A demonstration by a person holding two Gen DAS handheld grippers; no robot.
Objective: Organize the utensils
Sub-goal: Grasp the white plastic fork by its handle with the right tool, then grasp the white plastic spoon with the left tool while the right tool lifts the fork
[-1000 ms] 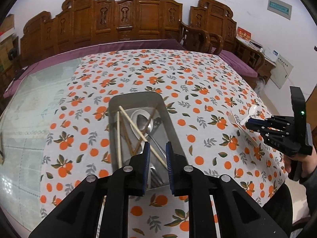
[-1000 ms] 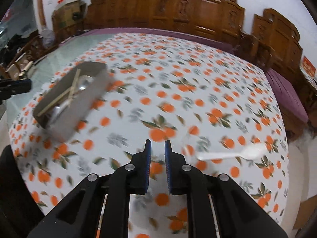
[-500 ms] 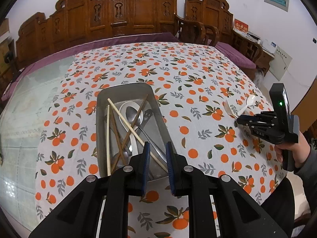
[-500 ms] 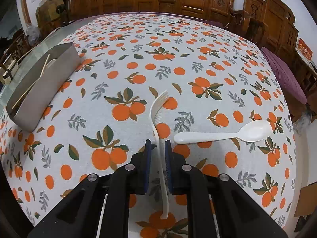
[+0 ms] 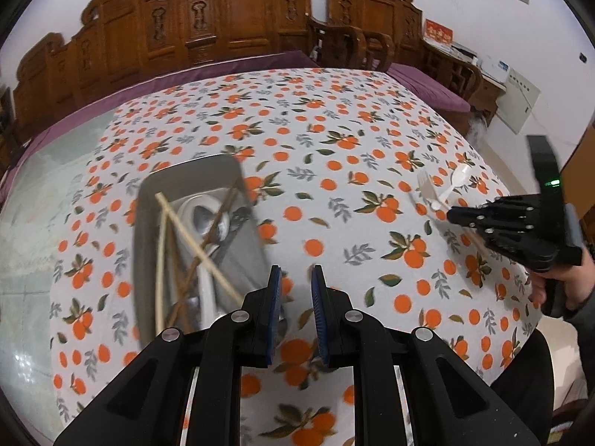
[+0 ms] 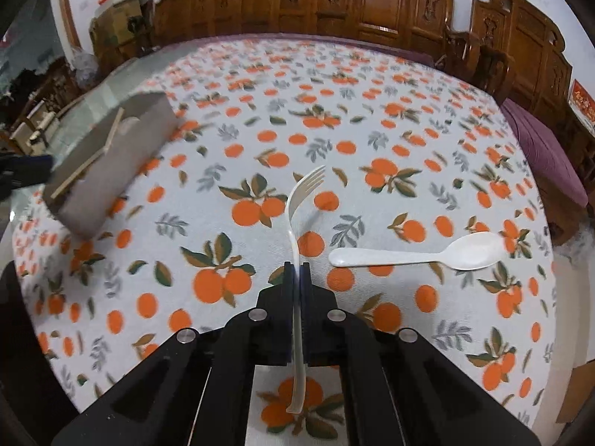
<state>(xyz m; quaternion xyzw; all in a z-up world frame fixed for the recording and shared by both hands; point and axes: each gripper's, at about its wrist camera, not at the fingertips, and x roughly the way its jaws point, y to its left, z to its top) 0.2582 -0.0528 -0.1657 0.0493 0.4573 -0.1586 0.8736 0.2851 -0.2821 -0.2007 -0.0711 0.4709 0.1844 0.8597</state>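
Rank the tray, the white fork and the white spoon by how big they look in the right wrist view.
1. Tray, largest though farthest.
2. Fork and spoon: similar length; the fork runs toward the camera through the right gripper, shut on its handle, so I won't rank them.

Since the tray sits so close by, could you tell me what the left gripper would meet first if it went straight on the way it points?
Probably the bare tablecloth: the left gripper points just right of the metal tray.
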